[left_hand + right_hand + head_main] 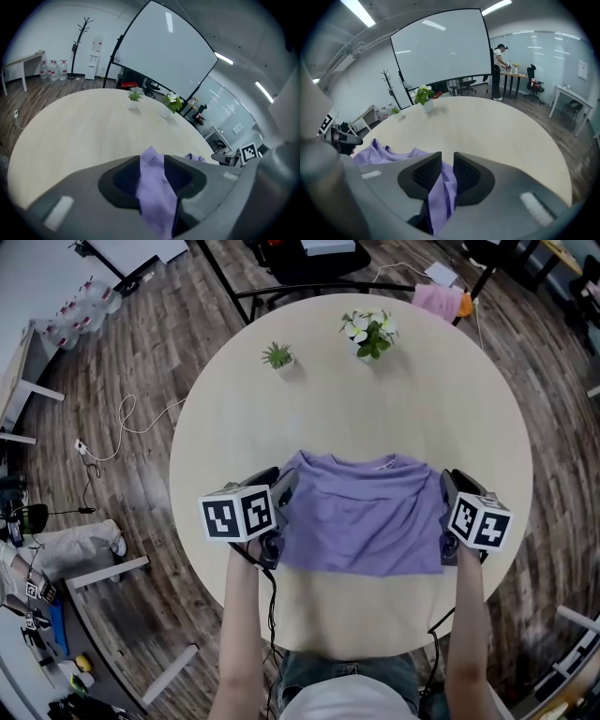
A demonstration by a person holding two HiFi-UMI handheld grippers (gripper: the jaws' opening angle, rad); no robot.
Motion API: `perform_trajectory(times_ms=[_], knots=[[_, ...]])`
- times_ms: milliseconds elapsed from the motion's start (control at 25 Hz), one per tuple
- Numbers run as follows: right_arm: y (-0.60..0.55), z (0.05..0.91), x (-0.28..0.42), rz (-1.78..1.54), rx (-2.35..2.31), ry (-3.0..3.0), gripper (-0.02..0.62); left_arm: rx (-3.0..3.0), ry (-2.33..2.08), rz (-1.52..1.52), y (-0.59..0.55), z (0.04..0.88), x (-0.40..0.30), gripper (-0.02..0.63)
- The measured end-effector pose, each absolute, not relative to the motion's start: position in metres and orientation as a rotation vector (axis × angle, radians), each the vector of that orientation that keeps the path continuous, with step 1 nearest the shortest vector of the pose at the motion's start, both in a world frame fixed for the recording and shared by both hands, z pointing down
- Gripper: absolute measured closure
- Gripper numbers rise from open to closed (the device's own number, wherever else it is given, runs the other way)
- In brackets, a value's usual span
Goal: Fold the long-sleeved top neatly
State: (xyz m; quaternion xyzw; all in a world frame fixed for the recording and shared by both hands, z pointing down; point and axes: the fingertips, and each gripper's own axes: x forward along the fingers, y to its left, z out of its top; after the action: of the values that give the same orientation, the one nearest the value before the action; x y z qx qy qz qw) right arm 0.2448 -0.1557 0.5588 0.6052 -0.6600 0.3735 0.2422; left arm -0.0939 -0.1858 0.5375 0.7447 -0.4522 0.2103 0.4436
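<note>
Head view: purple top (pixel 361 512) stretched between both clamped tools, left tool (pixel 277 512) and right tool (pixel 444 512).

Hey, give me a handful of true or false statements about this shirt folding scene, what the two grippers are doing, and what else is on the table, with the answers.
1. The left gripper is shut on the purple top. True.
2. The right gripper is open and empty. False: its jaws pinch the top's purple fabric as well.
3. Two small potted plants, a green plant and a white-flowered plant, stand on the table beyond the top. True.
4. The top hangs over the table's near edge. False: it sits well inside the rim, with bare tabletop all round.
5. The table is square. False: it is round.
</note>
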Motion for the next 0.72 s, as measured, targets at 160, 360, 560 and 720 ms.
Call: perform_trajectory(times_ms=[160,360,560,720], knots=[[-0.134,0.543,0.243,0.976,1.641,-1.823,0.515,1.95,-1.127,0.611,-0.167,0.524,-0.08,0.522],[-0.102,0.529,0.241,0.858,1.629,-1.801,0.509,2.031,-1.122,0.675,-0.135,0.514,-0.055,0.573],[-0.074,0.525,0.245,0.844,1.653,-1.813,0.5,2.051,-1.096,0.632,-0.113,0.506,-0.033,0.591],[-0.048,0.527,0.248,0.901,1.681,-1.815,0.466,2.095,-1.078,0.637,-0.104,0.495,-0.015,0.594]])
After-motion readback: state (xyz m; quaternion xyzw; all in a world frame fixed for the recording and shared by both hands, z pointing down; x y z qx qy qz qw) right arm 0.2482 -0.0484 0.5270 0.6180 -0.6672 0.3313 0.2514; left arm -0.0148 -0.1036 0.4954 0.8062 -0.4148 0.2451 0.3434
